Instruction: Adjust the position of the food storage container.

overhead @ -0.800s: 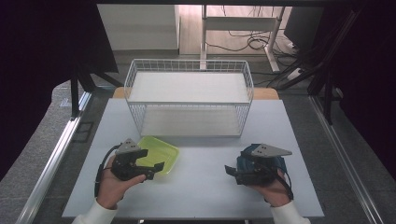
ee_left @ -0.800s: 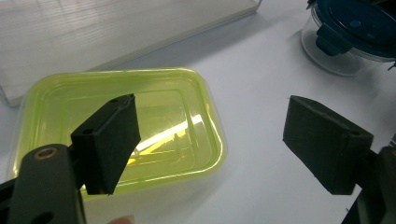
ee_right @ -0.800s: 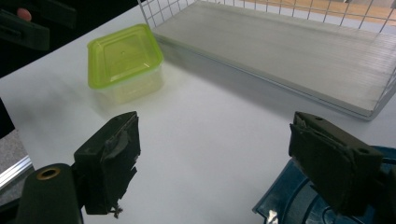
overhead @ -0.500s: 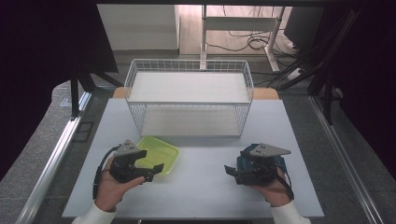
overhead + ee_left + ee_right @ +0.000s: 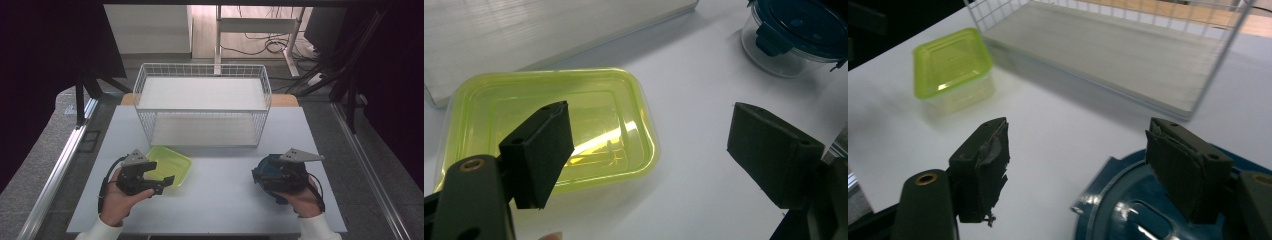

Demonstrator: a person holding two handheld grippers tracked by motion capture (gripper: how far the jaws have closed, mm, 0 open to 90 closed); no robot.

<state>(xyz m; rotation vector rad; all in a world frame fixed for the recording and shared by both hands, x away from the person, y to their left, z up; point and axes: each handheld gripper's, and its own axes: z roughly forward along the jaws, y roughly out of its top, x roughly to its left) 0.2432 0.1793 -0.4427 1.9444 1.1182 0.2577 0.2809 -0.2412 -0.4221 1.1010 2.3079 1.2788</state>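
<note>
Two hand-held tools are shown low over a white rectangular table [image 5: 220,200], each carried in one hand of a person whose forearms enter from the near edge. The left tool [image 5: 161,183] is held with its jaws spread wide and nothing gripped; in the left gripper view [image 5: 646,150] one jaw is seen above the translucent yellow-green rectangular plastic container [image 5: 169,165], while the other stands over bare table beside it. This container [image 5: 549,130] is closed by a matching lid and rests on the left half of the table, just in front of the white wire basket [image 5: 202,70], as is also seen in the right gripper view [image 5: 954,62]. The right tool [image 5: 260,177] is likewise held with its jaws apart, and no grip is made. In the right gripper view [image 5: 1078,170] one jaw is seen over the round clear container with a dark blue clip-on lid [image 5: 1128,210], the other over bare table. That round container [image 5: 270,170] stands on the right half of the table, well apart from the yellow-green one, and appears far off in the left gripper view [image 5: 794,35]. The wire basket [image 5: 1108,55] is placed at the far middle of the table, with a pale flat floor inside.
</note>
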